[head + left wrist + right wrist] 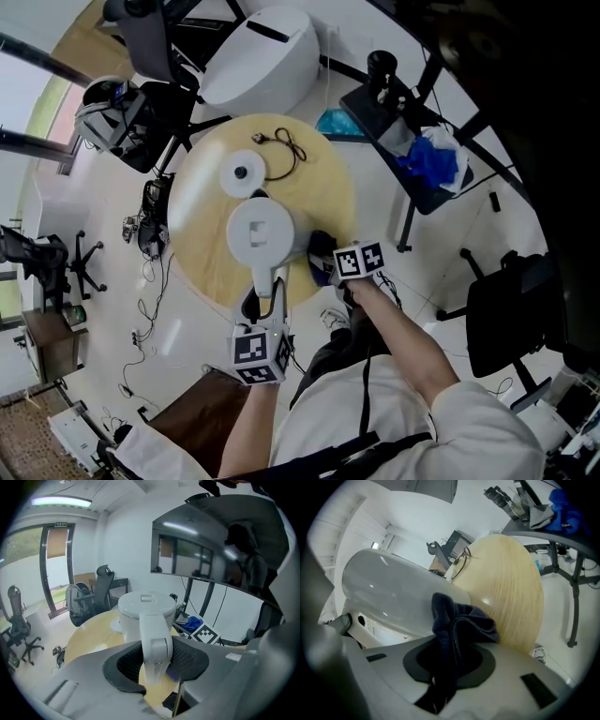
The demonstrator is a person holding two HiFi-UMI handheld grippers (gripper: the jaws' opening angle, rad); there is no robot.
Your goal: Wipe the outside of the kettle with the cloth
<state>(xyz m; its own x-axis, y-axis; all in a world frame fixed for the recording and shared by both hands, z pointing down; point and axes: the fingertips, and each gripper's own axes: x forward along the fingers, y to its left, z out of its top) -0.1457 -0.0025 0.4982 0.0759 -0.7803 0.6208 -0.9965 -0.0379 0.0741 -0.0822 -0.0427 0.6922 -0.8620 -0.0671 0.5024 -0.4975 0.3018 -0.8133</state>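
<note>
My left tool [265, 300] is clamped on the handle [154, 637] of the kettle [260, 234], which stands near the table [319, 178] edge at 6 o'clock. My right tool [328, 264], at the kettle's 3 o'clock, is closed on the dark cloth [457, 625], bunched by the white wall. I judge the wiping is under way on that side, with the rest left to do. Whether cloth touches wall I cannot tell. The kettle's far side is hidden, and no wiped patch shows.
</note>
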